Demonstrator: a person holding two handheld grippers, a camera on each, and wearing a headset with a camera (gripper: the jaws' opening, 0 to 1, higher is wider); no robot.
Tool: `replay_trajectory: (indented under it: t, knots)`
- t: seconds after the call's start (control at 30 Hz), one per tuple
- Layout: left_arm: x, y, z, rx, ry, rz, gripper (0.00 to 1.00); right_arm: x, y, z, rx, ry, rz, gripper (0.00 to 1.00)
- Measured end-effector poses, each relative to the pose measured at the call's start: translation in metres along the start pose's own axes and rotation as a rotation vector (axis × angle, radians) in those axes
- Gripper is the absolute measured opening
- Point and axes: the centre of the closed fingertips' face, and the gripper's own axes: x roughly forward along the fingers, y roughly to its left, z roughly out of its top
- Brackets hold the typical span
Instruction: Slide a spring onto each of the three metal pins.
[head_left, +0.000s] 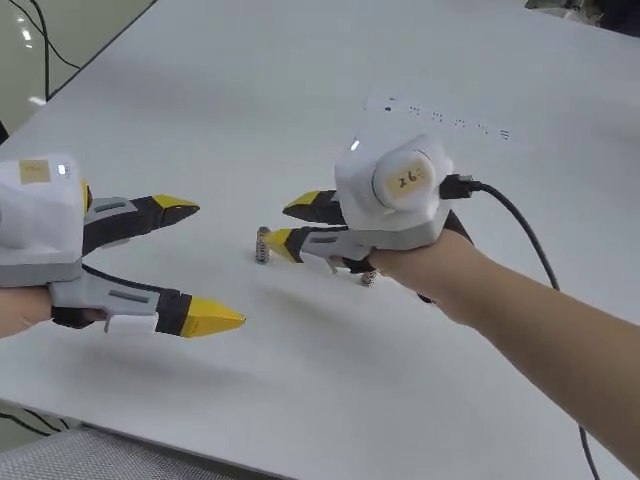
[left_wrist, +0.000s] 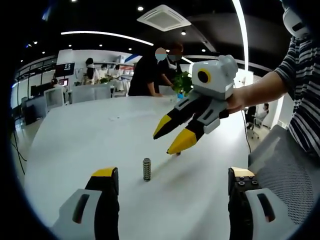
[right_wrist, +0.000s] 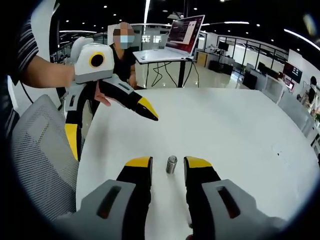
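Observation:
A small metal spring (head_left: 262, 245) stands upright on the white table (head_left: 250, 90). My right gripper (head_left: 281, 224) is open, its yellow tips just short of the spring; in the right gripper view the spring (right_wrist: 171, 164) stands in the gap just beyond that gripper (right_wrist: 168, 161). A second small spring-like piece (head_left: 368, 277) peeks out from under the right gripper's body. My left gripper (head_left: 212, 264) is wide open and holds nothing, off to the left. The left gripper view has the spring (left_wrist: 146, 169) ahead of the left gripper (left_wrist: 173, 172), with the right gripper (left_wrist: 164, 143) beyond it.
A white power strip (head_left: 440, 118) lies on the table behind the right gripper. A black cable (head_left: 530, 240) trails from that gripper toward the right. A grey mesh chair (head_left: 90, 455) sits below the table's near edge. People stand at the far end (left_wrist: 150, 70).

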Motion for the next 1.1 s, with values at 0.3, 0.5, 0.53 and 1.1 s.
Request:
replay_trajectory:
  t: [0.3,0.5,0.53,1.1]
  knots:
    - [0.007,-0.006,0.013,0.013,-0.007,-0.023,0.88,-0.029,0.0,-0.005,0.088,-0.07,-0.033,0.35]
    - [0.012,-0.008,0.019,0.016,-0.012,-0.032,0.89,-0.052,0.001,-0.013,0.145,-0.125,-0.072,0.45]
    - [0.014,-0.009,0.02,0.015,-0.01,-0.034,0.89,-0.055,0.001,-0.015,0.146,-0.125,-0.079,0.47]
    - [0.028,-0.023,0.028,0.03,-0.005,-0.063,0.9,-0.11,0.001,-0.053,0.214,-0.193,-0.195,0.76]
